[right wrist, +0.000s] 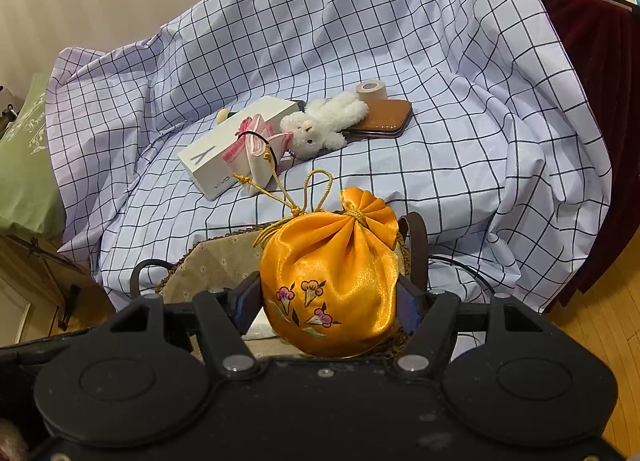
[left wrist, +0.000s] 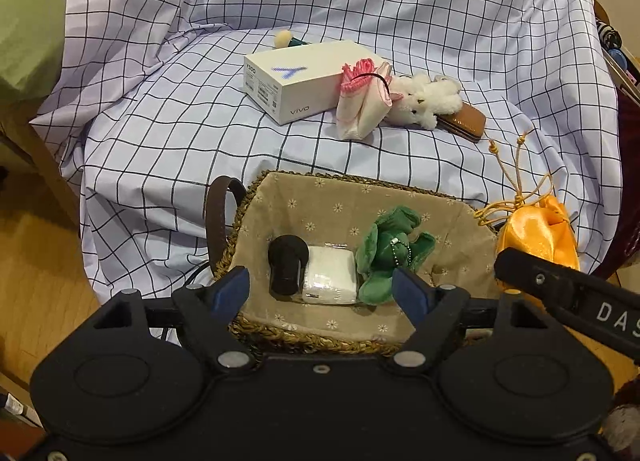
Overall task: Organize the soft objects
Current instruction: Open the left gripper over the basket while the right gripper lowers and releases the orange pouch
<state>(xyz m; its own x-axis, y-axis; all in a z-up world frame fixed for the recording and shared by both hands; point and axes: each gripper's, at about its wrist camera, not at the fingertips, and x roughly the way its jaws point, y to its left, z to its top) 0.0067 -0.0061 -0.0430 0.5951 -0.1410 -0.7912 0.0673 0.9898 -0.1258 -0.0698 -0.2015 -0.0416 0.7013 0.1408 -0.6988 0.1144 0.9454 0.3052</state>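
Observation:
A woven basket (left wrist: pixel 248 217) with a floral cloth lining stands at the near edge of the checked sheet. In it lie a green plush toy (left wrist: pixel 390 251), a white tissue pack (left wrist: pixel 330 275) and a black object (left wrist: pixel 286 265). My left gripper (left wrist: pixel 322 293) is open and empty just above the basket's near rim. My right gripper (right wrist: pixel 328 307) is shut on an orange satin drawstring pouch (right wrist: pixel 332 281) and holds it over the basket's right side (right wrist: pixel 208 261); the pouch also shows in the left wrist view (left wrist: pixel 538 235). A white plush bunny (left wrist: pixel 424 101) and a pink-and-cream cloth bundle (left wrist: pixel 362 101) lie farther back.
A white phone box (left wrist: pixel 296 79), a brown leather case (left wrist: pixel 462 121) and a makeup brush (left wrist: pixel 286 39) lie on the sheet behind. A roll of beige tape (right wrist: pixel 372 91) sits beyond the bunny (right wrist: pixel 320 125). A green pillow (left wrist: pixel 28 17) is at the left, wooden floor below.

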